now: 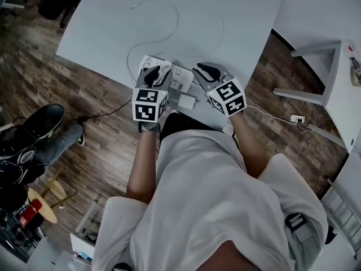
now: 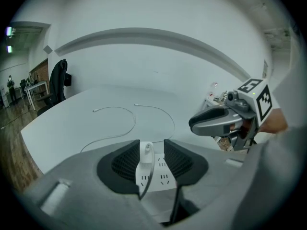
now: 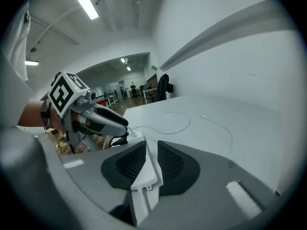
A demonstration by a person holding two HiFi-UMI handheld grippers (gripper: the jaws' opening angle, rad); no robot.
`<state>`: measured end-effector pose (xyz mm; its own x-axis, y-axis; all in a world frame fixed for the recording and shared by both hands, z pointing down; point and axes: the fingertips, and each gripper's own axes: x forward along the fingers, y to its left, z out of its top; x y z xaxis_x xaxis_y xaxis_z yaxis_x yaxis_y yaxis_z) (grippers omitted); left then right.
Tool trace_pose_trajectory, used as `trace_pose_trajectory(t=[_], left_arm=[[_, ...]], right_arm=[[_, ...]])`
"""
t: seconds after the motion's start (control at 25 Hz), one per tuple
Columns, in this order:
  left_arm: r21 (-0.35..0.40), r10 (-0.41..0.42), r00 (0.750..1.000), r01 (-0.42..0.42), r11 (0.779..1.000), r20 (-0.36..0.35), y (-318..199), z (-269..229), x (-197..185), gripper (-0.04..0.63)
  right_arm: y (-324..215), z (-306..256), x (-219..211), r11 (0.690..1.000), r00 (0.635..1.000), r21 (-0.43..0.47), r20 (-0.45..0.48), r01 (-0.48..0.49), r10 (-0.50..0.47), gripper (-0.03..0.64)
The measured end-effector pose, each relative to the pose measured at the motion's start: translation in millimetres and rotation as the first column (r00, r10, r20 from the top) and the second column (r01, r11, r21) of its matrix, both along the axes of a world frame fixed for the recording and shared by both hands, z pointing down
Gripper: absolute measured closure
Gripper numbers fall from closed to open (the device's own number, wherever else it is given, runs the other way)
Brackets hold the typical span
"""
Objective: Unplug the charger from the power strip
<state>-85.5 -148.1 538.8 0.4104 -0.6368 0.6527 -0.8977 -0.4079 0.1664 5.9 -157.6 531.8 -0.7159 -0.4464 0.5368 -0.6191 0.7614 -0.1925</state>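
The left gripper [image 1: 155,72], at the head view's centre, has its dark ribbed jaws apart around a small white plastic charger [image 2: 145,152]. The charger is plugged upright into a white rectangular power strip [image 2: 163,178]. The right gripper [image 1: 206,70] is spread over the strip's end without pressing it. Toward the upper frame, a thin white cable [image 1: 169,27] curls across the pale grey table [image 1: 237,16].

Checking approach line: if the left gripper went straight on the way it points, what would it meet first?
Probably the white charger, plugged in the power strip, framed between the open jaws of the left gripper. Depth is unclear; pads look clear of it.
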Motion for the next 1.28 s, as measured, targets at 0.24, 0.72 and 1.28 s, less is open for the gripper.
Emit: trace_pose_trajectory(t=[0.24, 0.72, 1.28], left_arm=[[-0.043, 0.001, 1.0, -0.001, 0.999, 0.009, -6, 21, -1, 0.439], [-0.101, 0.028, 0.997, -0.021, 0.995, 0.072, -11, 50, -2, 0.439], [-0.113, 0.039, 0.995, -0.029, 0.993, 0.088, -19, 67, 3, 0.454]], right_arm=[[-3, 40, -8, 0.997, 1.0, -0.075, -0.021, 0.019, -0.02, 0.537], [-1, 92, -16, 0.989, 0.984, -0.121, -0.151, 0.08, -0.098, 0.529], [-1, 98, -15, 0.99, 0.997, -0.138, -0.062, 0.026, -0.035, 0.546]])
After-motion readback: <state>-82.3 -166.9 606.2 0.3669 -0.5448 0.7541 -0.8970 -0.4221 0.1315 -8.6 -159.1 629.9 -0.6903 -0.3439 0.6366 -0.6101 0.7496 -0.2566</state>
